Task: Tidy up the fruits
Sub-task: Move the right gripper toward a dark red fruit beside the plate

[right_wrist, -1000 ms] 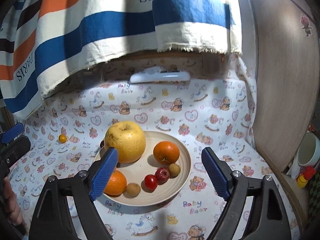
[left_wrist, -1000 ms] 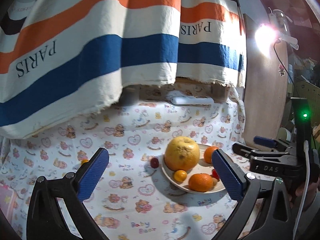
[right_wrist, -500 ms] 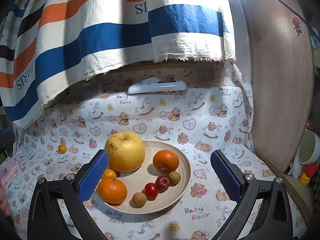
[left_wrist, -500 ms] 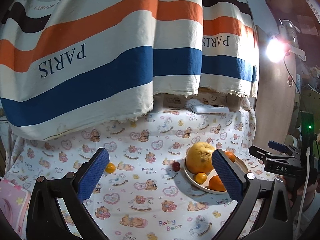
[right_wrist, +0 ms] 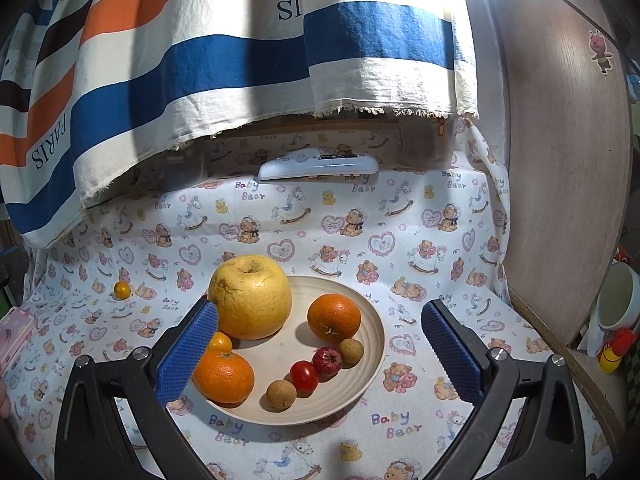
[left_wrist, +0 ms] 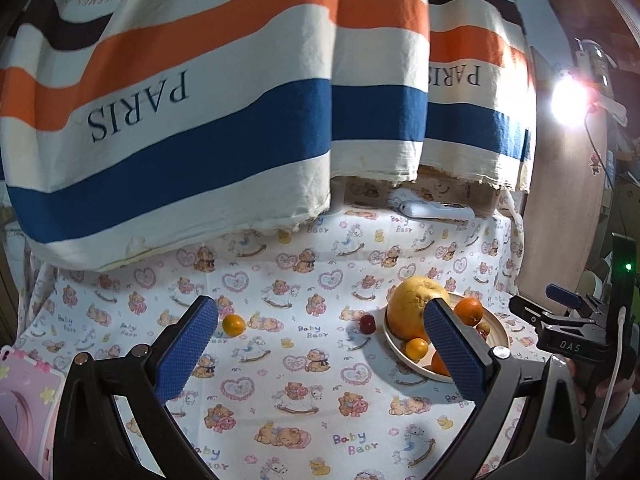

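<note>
My tongs' pads: blue, stippled rubbery grip — matt black plastic arms.
Plate: smooth, ribbed, matt cream.
Worktop cloth: soft printed cotton.
Striped towel: coarse weave — frayed hem.
Side panel: wood-grain.

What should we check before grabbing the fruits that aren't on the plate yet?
1. Left gripper open and empty: ok.
2. Right gripper open and empty: ok.
3. Small orange fruit off the plate, alone on the cloth, nothing on top: ok.
4. Small red fruit sits just beside the plate, outside the rim: ok to reach.
5. Free room on the plate: ok, bare patch in the middle.
6. Big yellow pomelo sitting steady: cannot tell.
</note>
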A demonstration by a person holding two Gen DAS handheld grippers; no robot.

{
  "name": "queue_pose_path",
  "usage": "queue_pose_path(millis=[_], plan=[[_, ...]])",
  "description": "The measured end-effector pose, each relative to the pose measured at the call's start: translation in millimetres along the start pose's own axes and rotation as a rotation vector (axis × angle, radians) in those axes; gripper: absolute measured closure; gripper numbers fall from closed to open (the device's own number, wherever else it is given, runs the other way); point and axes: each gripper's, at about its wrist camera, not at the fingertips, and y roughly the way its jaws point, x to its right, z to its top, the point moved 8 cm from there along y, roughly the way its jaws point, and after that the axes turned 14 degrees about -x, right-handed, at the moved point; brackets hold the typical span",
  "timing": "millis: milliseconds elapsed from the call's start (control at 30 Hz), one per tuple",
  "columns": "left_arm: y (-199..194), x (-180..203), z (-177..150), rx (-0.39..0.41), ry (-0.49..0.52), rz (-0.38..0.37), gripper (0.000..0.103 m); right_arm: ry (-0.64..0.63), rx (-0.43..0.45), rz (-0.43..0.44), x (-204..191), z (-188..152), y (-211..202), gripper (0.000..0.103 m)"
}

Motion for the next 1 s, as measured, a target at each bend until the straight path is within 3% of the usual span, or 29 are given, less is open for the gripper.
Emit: queue_pose_path(millis=[267, 433, 633, 800, 1000], plan=[[7, -32, 3, -0.023, -0.099, 0.014, 0.001, -0.005, -0.003, -0.005, -1, -1, 1, 0.001], [6, -41, 6, 0.003, -0.084, 0.081, 0.001, -0.024, -0.014, 0.012, -5, -2, 2, 0.001], [4, -40, 7, -0.001, -0.059, 0.104, 0.001, -0.042, 0.027, 0.007, -17, 10, -12, 0.001], [3, -51, 11, -0.035, -0.098, 0.081, 0.001, -0.205, -0.061, 0.034, -67, 36, -4, 0.001], [12, -80, 12, -0.062, -0.147, 0.099, 0.001, -0.294, -0.224, 0.072, -124, 59, 30, 0.012]])
